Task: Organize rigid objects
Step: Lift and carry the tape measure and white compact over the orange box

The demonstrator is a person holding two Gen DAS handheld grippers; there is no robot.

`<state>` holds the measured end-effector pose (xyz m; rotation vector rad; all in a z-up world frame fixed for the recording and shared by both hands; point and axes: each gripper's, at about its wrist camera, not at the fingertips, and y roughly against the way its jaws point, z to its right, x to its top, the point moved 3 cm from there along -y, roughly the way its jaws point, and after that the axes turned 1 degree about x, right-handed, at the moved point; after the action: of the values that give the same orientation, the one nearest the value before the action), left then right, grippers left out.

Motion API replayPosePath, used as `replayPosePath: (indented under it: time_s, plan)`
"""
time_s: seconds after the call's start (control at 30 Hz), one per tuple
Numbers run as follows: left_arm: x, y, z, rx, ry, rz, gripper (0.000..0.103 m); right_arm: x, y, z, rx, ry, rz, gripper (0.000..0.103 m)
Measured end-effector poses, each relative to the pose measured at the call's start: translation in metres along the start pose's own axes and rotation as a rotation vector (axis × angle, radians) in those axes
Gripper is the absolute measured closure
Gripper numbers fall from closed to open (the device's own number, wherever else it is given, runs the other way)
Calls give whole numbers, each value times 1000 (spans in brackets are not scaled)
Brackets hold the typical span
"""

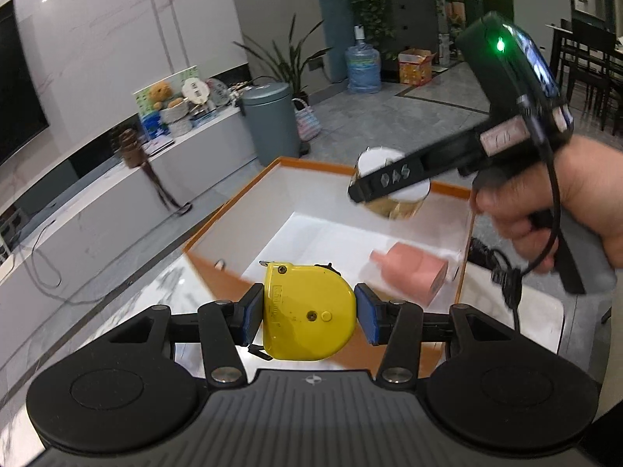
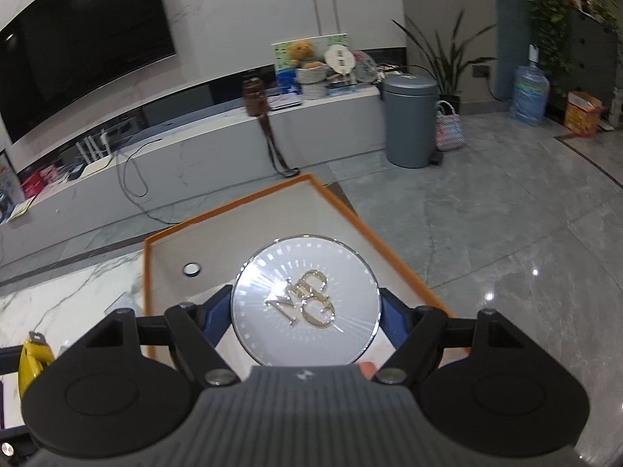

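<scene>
My left gripper (image 1: 307, 311) is shut on a yellow tape measure (image 1: 309, 307), its blue pads pressing both sides, held above the near edge of an orange-rimmed white box (image 1: 233, 229). A pink bottle (image 1: 412, 272) lies on its side inside that box. My right gripper (image 2: 305, 311) is shut on a round jar with a white lid bearing gold letters (image 2: 305, 307), held over the box (image 2: 350, 210). In the left wrist view the same jar (image 1: 393, 194) hangs over the box's far side, with a person's hand (image 1: 545, 210) on the handle. The tape measure (image 2: 35, 358) peeks in at the right wrist view's left edge.
The box stands on a white marble table (image 1: 128, 303). Beyond it are a grey bin (image 1: 270, 120), a low TV bench (image 2: 194, 132) with clutter, a dangling strap (image 1: 159, 186), cables on the floor, a water jug (image 1: 362, 66) and plants. A small round hole (image 2: 191, 269) shows in the box wall.
</scene>
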<state>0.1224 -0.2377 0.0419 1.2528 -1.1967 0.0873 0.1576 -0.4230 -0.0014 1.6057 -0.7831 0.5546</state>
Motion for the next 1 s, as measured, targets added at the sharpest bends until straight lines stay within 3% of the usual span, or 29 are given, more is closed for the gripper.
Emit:
replayPosePath:
  time_s: [0.27,0.43,0.73,1.0]
  plan:
    - [34,-54,6,-30,-80,-57,46,2,-16,17,-28,-44,-24,28]
    - [42,-98,15,-35,-210,-135,46,1,-30,26,-33,-99,-55,28]
    - [30,-159,17,-77,-368,-294,46,-2,-59,40,-47,-174,-119,28]
    - [20,-184,19,-125,-430,-383,46,-1,-74,37,-71,-157,-116,28]
